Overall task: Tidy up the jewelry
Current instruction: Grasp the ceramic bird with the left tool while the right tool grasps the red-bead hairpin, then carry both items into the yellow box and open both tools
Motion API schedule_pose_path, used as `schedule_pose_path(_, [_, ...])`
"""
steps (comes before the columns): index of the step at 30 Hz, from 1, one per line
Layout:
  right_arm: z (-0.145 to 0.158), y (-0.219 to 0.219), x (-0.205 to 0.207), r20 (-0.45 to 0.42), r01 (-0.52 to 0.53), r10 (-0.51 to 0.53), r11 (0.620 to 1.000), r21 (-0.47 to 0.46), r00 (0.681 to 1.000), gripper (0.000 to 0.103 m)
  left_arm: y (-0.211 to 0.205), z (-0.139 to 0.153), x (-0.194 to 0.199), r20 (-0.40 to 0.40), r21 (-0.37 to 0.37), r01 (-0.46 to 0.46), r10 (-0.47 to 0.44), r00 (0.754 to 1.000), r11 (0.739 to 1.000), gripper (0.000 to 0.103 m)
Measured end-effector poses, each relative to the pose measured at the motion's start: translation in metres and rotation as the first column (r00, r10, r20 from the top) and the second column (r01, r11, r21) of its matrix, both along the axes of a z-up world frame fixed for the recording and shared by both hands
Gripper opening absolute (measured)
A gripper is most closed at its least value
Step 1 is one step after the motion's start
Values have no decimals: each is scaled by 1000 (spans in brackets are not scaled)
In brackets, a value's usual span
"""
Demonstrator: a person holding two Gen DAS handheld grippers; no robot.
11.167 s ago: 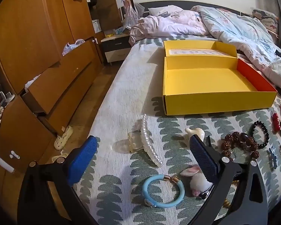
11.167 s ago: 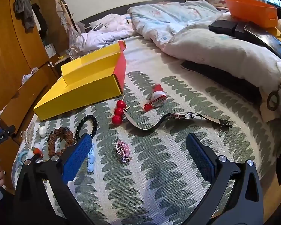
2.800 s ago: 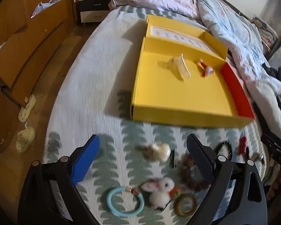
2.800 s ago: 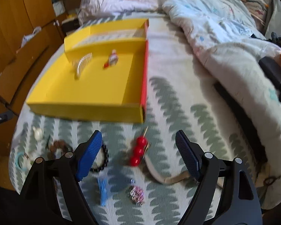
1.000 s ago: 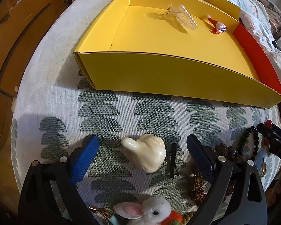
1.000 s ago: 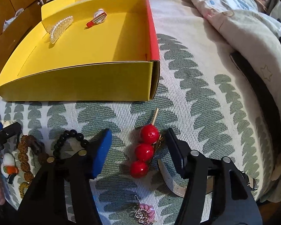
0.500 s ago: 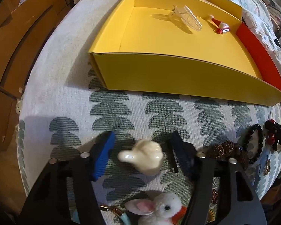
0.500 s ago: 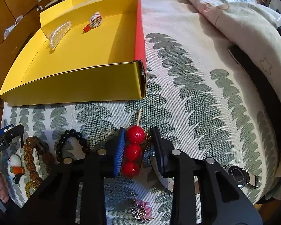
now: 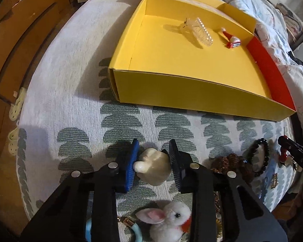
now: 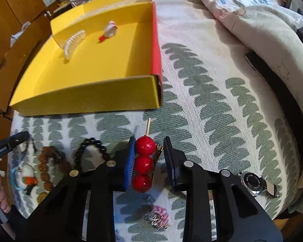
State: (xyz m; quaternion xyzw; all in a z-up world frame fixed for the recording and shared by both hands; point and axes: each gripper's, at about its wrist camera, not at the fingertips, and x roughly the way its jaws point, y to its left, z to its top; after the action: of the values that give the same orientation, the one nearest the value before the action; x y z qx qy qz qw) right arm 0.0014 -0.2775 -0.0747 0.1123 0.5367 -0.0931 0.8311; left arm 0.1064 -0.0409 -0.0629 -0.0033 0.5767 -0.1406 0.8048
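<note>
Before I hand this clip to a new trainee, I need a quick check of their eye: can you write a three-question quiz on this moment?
1. True or false: the yellow box holds two things.
2. What do the left tongs grip? A) cream clip B) plush rabbit
3. What do the right tongs close on?

Key: 1 true: pearl clip, red clip. 2 A. 3 red ball skewer.

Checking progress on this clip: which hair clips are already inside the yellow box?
Two: the clear pearl-edged claw clip and the small red-and-white Santa clip, both near the far wall of the yellow box.
</note>
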Motion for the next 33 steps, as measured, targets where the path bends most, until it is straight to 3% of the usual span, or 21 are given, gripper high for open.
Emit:
schedule_pose_path(11, [38,3,-15,94,-29,21,996,81,995,29,1,25,-17,30,-54,5,-4,1000,999,31])
schedule_pose_path(21, [68,15,-16,186,-78,53,989,127,981,29,-7,66,-27,111,-121,37,-23,994,992,31])
schedule_pose_path(29, [94,30,31,241,-138,102,981,135,965,29,-32,96,1,140,-153,42,-21,990,987,31])
schedule_pose_path(33, [93,30,67,240,-153,115,978,145,964,29,-46,92,28,118,-158,27,-9,993,987,31])
